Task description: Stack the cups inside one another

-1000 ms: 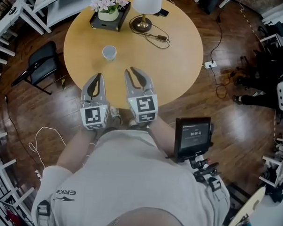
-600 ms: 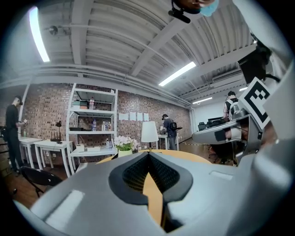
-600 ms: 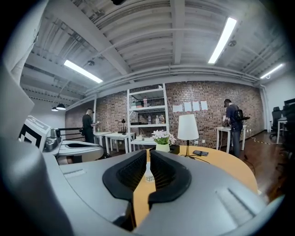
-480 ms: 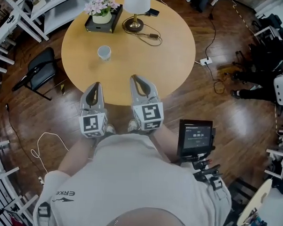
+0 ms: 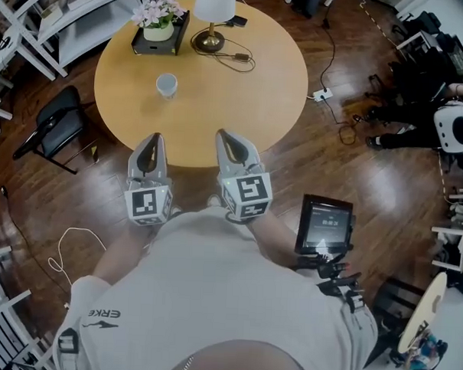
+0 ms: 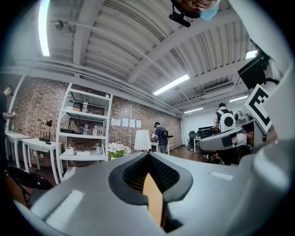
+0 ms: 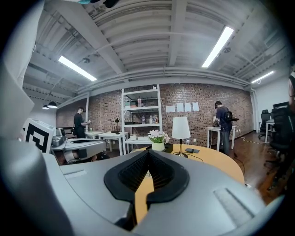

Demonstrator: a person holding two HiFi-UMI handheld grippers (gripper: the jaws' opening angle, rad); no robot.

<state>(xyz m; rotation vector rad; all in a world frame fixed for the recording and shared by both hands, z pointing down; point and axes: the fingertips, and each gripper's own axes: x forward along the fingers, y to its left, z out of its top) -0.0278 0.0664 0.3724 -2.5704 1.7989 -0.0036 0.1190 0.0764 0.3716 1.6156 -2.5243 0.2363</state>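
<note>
- My left gripper: shell was smooth matt grey plastic; pads were black, finely ribbed, rubbery-looking.
- Table: light wood-look top, smooth, satin finish.
- Floor: dark wood planks, glossy, caught the light.
- Cup: white, matt; paper or plastic, couldn't tell.
- Lamp base: shiny brass-coloured metal.
- My shirt: pale cloth, matt.
- Back wall: rough bare brick.

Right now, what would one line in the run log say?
left gripper: shut, empty | right gripper: shut, empty | cup: upright on table, untouched | both grippers at near table edge
</note>
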